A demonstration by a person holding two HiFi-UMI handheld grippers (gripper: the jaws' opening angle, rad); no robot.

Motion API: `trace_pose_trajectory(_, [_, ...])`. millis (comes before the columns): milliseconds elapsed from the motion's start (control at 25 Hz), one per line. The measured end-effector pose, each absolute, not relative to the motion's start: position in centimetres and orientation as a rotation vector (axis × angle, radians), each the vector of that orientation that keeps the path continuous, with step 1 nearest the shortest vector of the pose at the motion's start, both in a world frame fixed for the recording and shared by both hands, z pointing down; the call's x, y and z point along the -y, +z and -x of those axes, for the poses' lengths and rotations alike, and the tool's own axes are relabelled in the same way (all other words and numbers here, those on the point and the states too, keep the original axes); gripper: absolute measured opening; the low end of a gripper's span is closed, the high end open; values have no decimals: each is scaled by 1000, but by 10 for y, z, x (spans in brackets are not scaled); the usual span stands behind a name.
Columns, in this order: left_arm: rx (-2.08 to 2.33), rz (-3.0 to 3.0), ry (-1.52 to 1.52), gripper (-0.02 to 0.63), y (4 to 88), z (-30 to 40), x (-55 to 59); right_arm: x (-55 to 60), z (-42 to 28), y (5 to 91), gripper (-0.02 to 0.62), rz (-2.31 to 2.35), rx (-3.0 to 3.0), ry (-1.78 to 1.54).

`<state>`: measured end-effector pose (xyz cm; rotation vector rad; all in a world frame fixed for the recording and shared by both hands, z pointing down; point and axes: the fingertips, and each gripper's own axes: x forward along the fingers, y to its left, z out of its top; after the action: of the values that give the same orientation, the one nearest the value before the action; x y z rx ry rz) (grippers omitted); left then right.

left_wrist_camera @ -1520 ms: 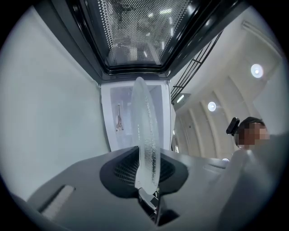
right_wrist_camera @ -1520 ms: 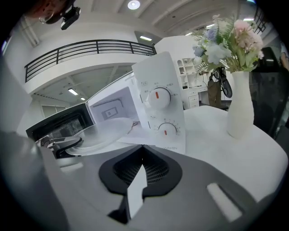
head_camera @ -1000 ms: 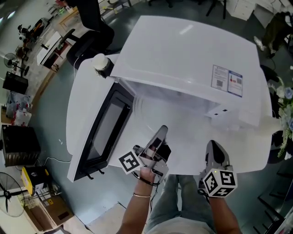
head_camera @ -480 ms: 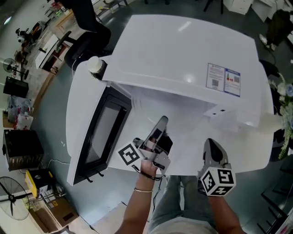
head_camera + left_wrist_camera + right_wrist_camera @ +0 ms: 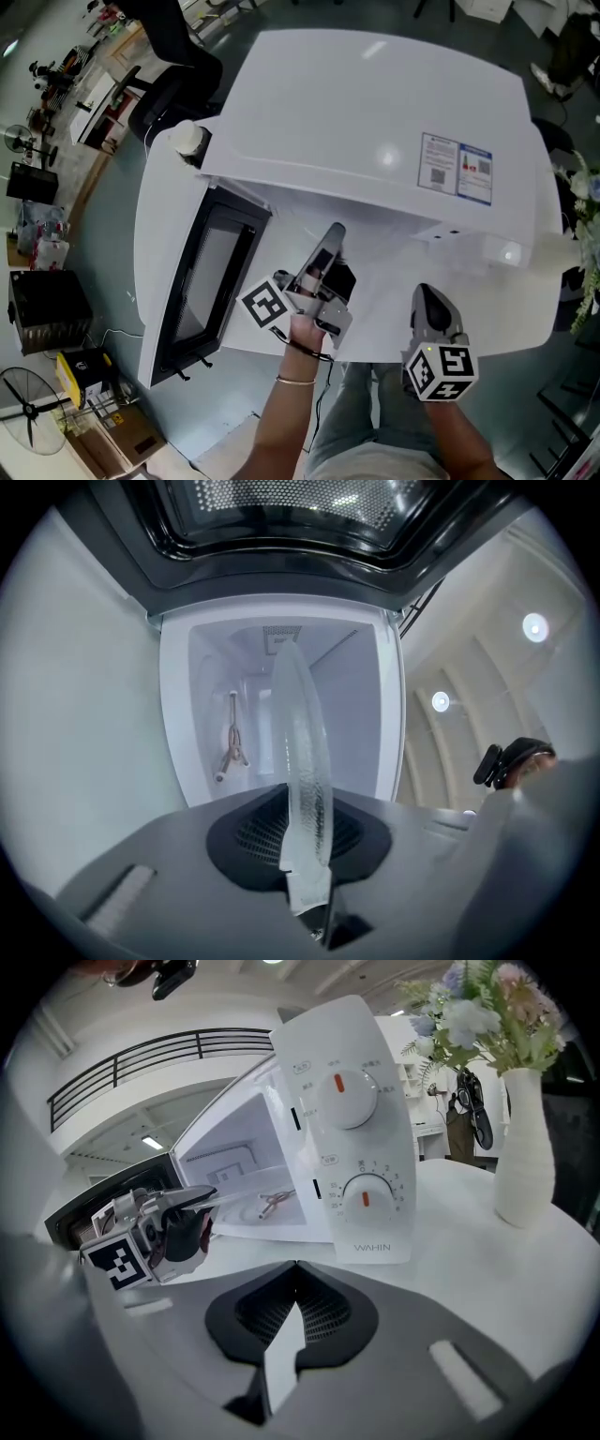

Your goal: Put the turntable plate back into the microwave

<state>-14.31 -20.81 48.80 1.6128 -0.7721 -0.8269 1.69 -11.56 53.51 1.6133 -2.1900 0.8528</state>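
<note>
Since the earlier frame, the left gripper (image 5: 332, 242) has advanced toward the open microwave (image 5: 375, 112).

Head view: the left gripper's jaws point at the cavity mouth, beside the swung-out, dark-windowed door (image 5: 211, 272). The right gripper (image 5: 429, 302) is held well apart, near the edge of the white table (image 5: 511, 314).

Left gripper view: the jaws are clamped on the rim of the turntable plate (image 5: 302, 761). It is a clear glass disc with a pebbled rim, seen edge-on just before the smooth white cavity (image 5: 347, 724). A three-armed roller support (image 5: 232, 747) lies inside.

Right gripper view: the jaws meet, with nothing between them. The glossy control panel (image 5: 352, 1129) carries two round dials. A matte white vase (image 5: 520, 1147) stands beside it.
</note>
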Motion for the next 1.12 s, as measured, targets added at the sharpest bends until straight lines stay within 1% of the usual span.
trace_pose_trajectory(1120, [785,-1600,-812,44,494,129,264,121,-17,544,11,-1581,2165,876])
